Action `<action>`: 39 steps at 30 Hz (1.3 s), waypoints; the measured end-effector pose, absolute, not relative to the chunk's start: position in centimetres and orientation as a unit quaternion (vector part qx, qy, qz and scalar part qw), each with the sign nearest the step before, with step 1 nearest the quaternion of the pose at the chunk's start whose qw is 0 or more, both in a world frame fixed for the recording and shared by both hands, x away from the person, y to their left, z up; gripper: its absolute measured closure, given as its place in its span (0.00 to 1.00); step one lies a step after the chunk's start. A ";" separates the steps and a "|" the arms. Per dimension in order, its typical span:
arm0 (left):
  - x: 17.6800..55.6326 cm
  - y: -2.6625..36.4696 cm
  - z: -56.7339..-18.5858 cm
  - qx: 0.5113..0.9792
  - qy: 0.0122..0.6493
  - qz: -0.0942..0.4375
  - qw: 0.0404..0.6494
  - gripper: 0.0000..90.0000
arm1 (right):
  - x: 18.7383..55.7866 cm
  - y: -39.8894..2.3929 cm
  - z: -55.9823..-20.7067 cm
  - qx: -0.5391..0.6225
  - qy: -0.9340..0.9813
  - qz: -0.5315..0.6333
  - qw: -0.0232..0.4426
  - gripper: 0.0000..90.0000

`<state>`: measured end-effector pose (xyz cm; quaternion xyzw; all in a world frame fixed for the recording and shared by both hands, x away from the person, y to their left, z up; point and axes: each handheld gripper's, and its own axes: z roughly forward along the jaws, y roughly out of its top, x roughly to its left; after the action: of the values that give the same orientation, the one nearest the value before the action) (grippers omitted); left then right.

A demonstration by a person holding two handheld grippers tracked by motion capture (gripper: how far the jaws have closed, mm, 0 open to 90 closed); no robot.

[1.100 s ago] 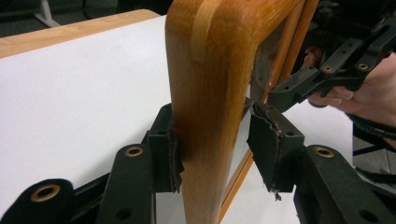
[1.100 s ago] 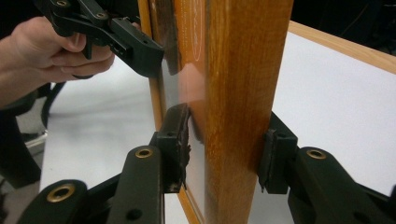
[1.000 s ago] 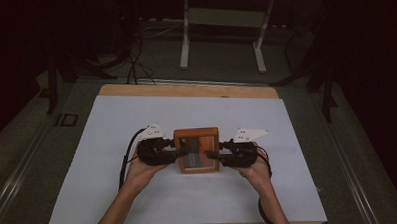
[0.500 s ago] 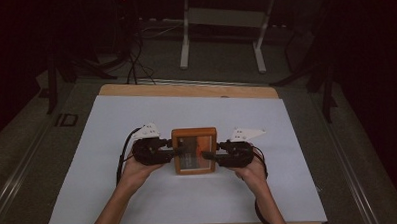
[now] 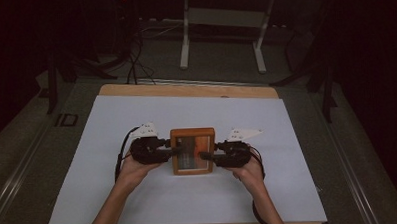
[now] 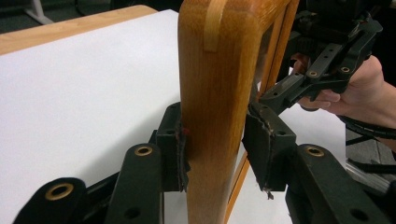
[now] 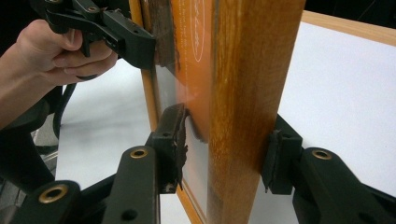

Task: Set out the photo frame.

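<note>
1. The left gripper [image 5: 175, 152] is clamped on the left rail of the wooden frame [image 5: 193, 151]. In the left gripper view both pads lie against the wood, and its jaws have just been closing on it.
2. The right gripper [image 5: 204, 155] straddles the right rail of the frame. In the right gripper view the outer pad [image 7: 276, 161] touches the wood, and the inner pad [image 7: 177, 140] stands close to the glass. I cannot tell if it really presses.
3. The frame is between the two grippers, over the middle of the white sheet [image 5: 136, 119]. From above it looks almost flat.
4. To do this step well, I think the right jaws should sit on the wooden rail and not on the glass, because the glass is smooth and could crack or slip.
5. Both hands should probably keep the same height, so the frame does not twist between the two grips.
6. The sheet around the frame is bare and smooth, so it gives a free place for putting the frame down.
7. Beyond the frame the wooden table edge [image 5: 185, 90] shows. Behind it the room is dark, with grey floor, white stand legs [image 5: 186, 37] and cables [image 5: 134, 59].
</note>
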<state>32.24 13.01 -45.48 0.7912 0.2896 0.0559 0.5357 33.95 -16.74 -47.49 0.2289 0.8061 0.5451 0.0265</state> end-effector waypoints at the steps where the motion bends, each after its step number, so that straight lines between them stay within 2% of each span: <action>1: 32.3 13.0 -45.6 0.791 0.291 0.055 0.535 0.67 | 34.0 -16.7 -47.6 0.230 0.807 0.544 0.027 0.63; 39: 33.8 13.5 -47.7 0.784 0.330 0.048 0.524 0.63 | 35.0 -15.4 -50.1 0.273 0.805 0.526 0.011 0.62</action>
<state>33.78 13.52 -47.71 0.7841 0.3296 0.0483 0.5236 35.02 -15.36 -50.09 0.2726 0.8052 0.5264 0.0112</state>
